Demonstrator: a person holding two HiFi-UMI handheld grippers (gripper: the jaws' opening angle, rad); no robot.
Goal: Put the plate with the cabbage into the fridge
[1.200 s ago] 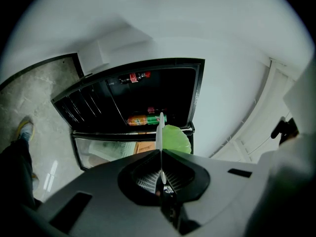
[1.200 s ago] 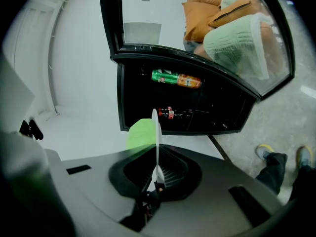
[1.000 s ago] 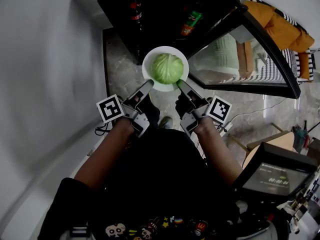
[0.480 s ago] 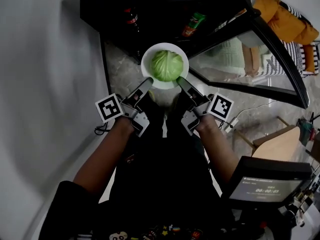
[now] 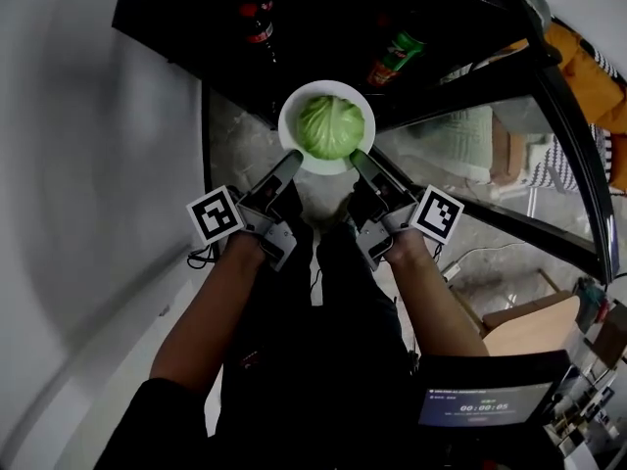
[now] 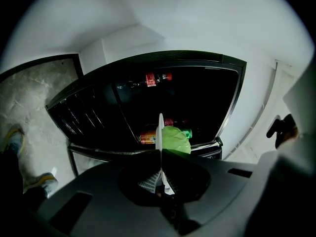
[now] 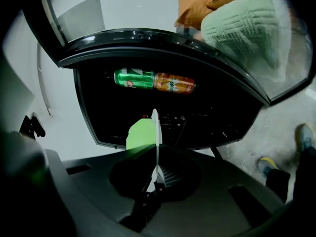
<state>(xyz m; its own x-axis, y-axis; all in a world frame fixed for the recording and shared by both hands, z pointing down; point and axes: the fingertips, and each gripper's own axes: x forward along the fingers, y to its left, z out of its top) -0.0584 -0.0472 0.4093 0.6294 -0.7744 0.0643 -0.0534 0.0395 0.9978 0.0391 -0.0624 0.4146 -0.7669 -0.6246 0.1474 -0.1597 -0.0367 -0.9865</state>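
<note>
1. Before us the open fridge gapes dark, bottles on its shelves.
2. We hold the plate in the air at its mouth. The cabbage sits loose and may roll, and the plate seems stiff and breakable, so the rim's two sides suit.
3. Left gripper and right gripper each pinch that rim, forearms stretched forward.

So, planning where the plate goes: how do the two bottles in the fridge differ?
The dark bottle has a red label; the green bottle has an orange label. In the head view, the dark bottle sits left of the plate, the green bottle right of it. Both are inside the open fridge.
</note>
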